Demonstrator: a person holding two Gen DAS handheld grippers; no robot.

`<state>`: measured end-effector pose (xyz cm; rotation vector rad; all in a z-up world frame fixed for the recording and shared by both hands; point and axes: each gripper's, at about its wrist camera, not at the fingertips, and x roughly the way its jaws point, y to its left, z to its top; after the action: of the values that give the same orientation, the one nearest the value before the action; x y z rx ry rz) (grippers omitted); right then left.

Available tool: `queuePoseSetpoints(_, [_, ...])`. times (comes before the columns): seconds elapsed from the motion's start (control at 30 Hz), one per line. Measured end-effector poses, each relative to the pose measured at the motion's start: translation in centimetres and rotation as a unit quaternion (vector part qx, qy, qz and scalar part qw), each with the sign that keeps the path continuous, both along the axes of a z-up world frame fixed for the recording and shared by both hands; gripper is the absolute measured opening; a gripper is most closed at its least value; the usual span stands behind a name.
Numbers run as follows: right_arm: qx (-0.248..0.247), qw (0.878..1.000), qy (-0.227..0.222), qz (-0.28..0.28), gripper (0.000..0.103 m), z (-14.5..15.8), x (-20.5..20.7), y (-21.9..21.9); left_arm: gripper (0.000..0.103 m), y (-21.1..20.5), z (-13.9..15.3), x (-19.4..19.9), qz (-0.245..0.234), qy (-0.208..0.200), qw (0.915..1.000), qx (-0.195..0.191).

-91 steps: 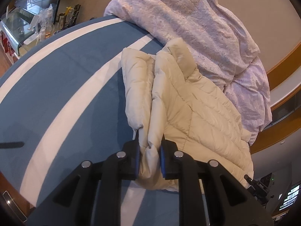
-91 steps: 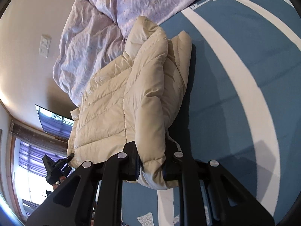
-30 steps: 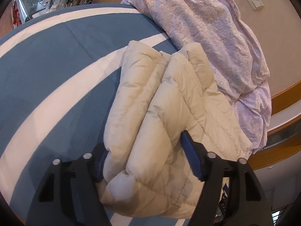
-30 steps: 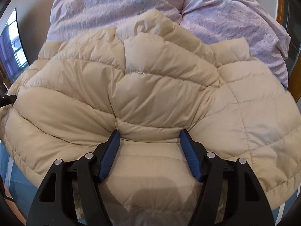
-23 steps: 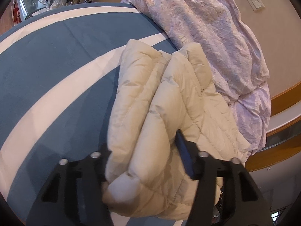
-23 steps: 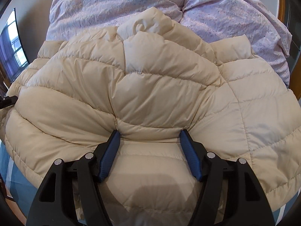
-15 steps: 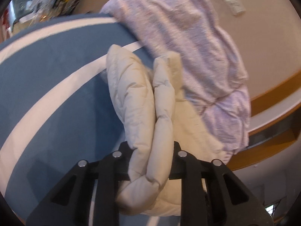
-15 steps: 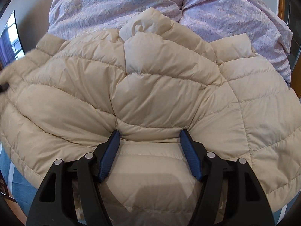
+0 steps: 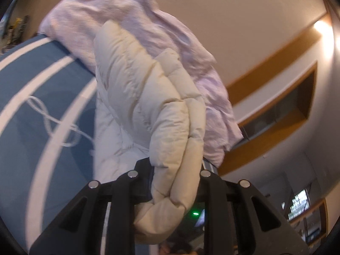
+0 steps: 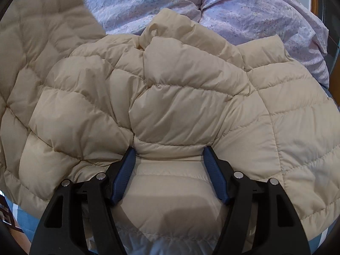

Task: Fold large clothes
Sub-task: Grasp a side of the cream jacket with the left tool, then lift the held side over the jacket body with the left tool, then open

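A cream quilted puffer jacket (image 10: 180, 106) lies on the bed and fills the right wrist view. My right gripper (image 10: 169, 155) is open, with its blue-padded fingers (image 10: 125, 173) pressed down on the jacket's middle. My left gripper (image 9: 174, 170) is shut on a thick folded edge of the jacket (image 9: 157, 110) and holds it lifted above the bed. That lifted part also rises at the upper left of the right wrist view (image 10: 38, 31).
A lilac crumpled duvet (image 10: 244, 12) lies just behind the jacket against the wall; it also shows in the left wrist view (image 9: 187, 48). The bed cover (image 9: 25, 114) is blue with white stripes. A wall with wooden trim (image 9: 274, 48) stands to the right.
My left gripper has closed on the jacket's edge and lifted it up off the bed. The raised part now enters the right wrist view at upper left. My right gripper has stayed in place.
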<state>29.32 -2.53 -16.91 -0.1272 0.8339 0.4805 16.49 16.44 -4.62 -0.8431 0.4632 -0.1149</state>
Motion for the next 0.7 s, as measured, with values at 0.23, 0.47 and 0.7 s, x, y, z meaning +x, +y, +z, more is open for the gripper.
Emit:
queuePoseSetpoints(0.23, [0.006, 1.0, 0.002, -0.007, 0.068, 0.1, 0.2, -0.3, 0.022, -5.6, -0.1, 3.4, -0.072, -0.004, 0.9973, -0.016])
queuePoseSetpoints(0.47, [0.026, 1.0, 0.009, -0.011, 0.068, 0.1, 0.1, -1.1, 0.022, -9.4, -1.7, 6.6, -0.112, 0.011, 0.9928, -0.041])
queuePoseSetpoints(0.7, [0.068, 0.997, 0.019, -0.012, 0.068, 0.8, 0.0, -3.5, 0.022, -10.3, -3.2, 8.4, -0.113, 0.026, 0.9916, -0.058])
